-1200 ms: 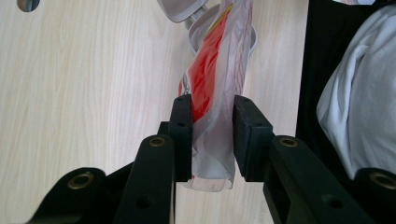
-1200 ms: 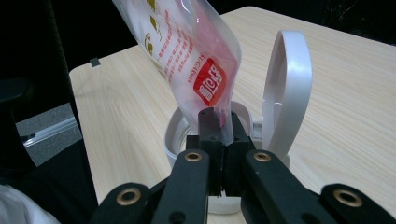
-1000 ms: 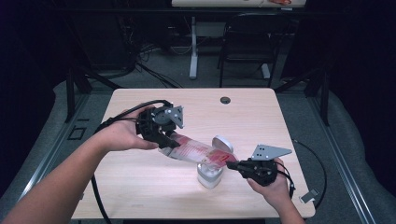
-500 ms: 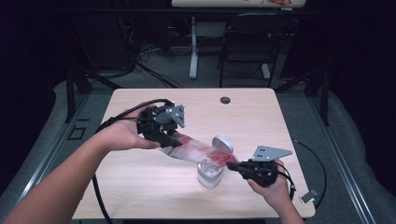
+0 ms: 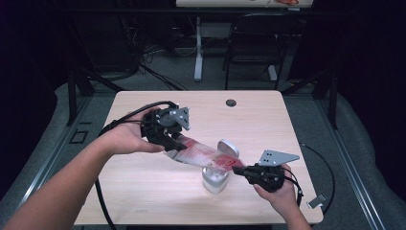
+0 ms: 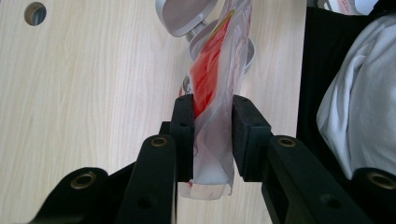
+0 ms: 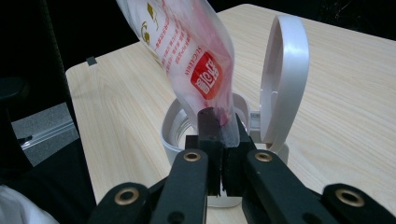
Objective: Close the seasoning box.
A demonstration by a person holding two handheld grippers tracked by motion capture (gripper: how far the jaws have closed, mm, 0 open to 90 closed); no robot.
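clear plastic pouch with red and white print is stretched between both grippers above the light wood table, near its middle. long axis runs from far-left down to near-right in the high view, the left end higher, the right end lower and pointing into the open mouth of a white round plastic canister. canister's hinged white lid stands flipped up on its far side.

left gripper has its jaws set narrow, pads pressing both faces of the pouch at its upper end; in the left gripper view the pouch hangs away from the jaws toward the canister, red contents visible inside. right gripper has its jaws closed tight on the lower tip of the pouch, just over the canister rim.

writing: a red square logo with white characters and lines of small red text on the pouch, plus gold marks near the top; too small to read.
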